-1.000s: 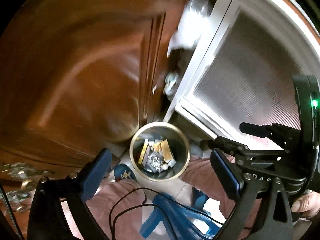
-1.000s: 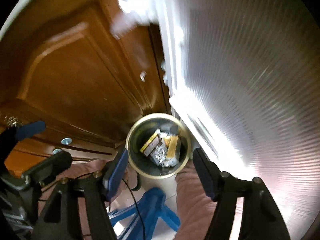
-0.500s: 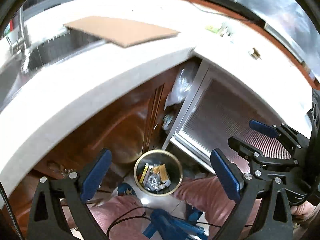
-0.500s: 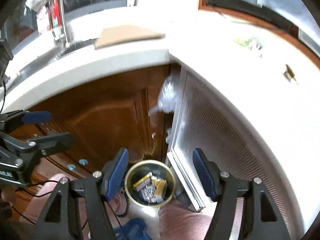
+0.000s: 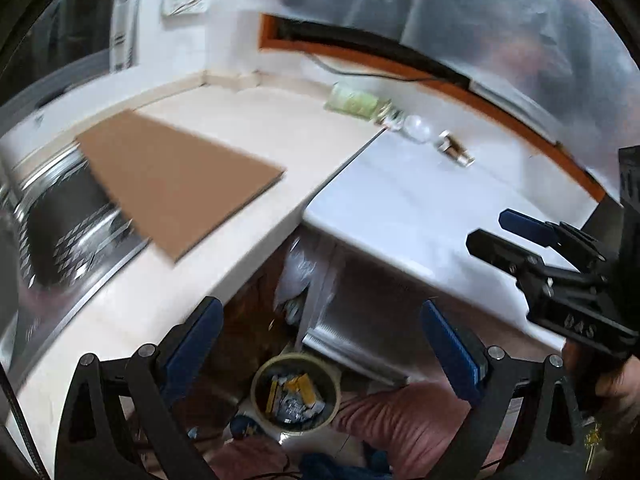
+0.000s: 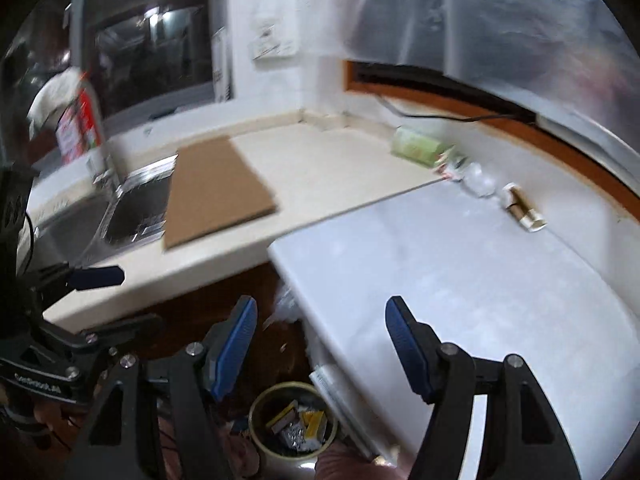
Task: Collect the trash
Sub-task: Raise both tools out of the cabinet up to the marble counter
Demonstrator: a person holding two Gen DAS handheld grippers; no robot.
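Left tongs (image 5: 320,344) and right tongs (image 6: 320,344), both wide open and empty. Below, on the floor, a trash can (image 5: 296,394) holding wrappers. Farther, along the surface's (image 5: 248,128) back edge: a green packet (image 5: 352,102), crumpled clear plastic (image 5: 416,128), a small bottle (image 5: 456,154); left, a cardboard sheet (image 5: 176,176) overlapping the sink (image 5: 60,216).

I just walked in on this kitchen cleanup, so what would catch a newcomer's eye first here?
Probably the brown cardboard sheet lying on the pale counter and overhanging the steel sink. Next, the small litter along the back wall: a green packet, crumpled clear wrap and a little brown tube. Down on the floor sits a round bin holding wrappers.
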